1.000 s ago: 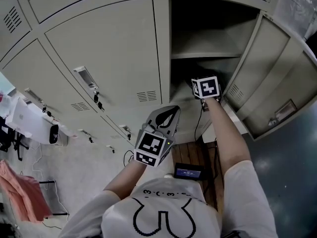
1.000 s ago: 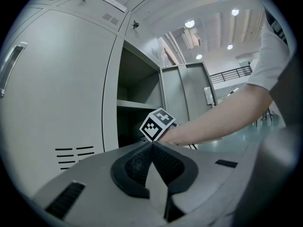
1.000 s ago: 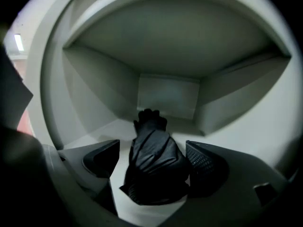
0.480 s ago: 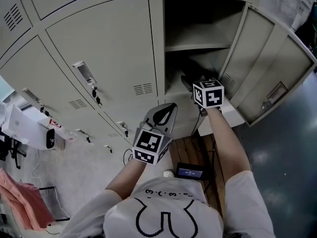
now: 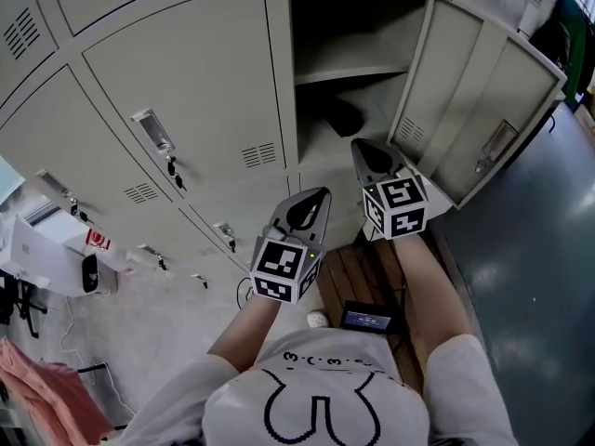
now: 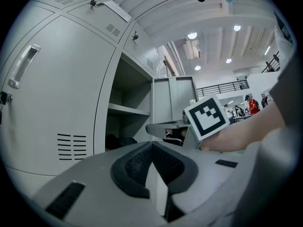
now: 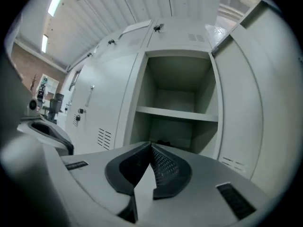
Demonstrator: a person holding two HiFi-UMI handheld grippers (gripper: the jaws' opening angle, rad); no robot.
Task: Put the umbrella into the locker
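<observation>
The folded black umbrella lies in the open locker, in the compartment under the shelf. It shows as a dark lump in the left gripper view, and just over the jaw tips as the umbrella in the right gripper view. My right gripper is outside the locker, in front of the opening. Its jaws are closing, the pads meeting with nothing between them. My left gripper is shut and empty, lower and to the left, in front of the closed lockers.
The locker door stands open to the right of the right gripper. Closed lockers with handles and keys fill the left. On the wooden floor boards below lie a small dark device and a white ball.
The right gripper has drawn back out of the locker toward me and its jaws have closed; the umbrella stays inside. The left gripper has shifted only slightly.
</observation>
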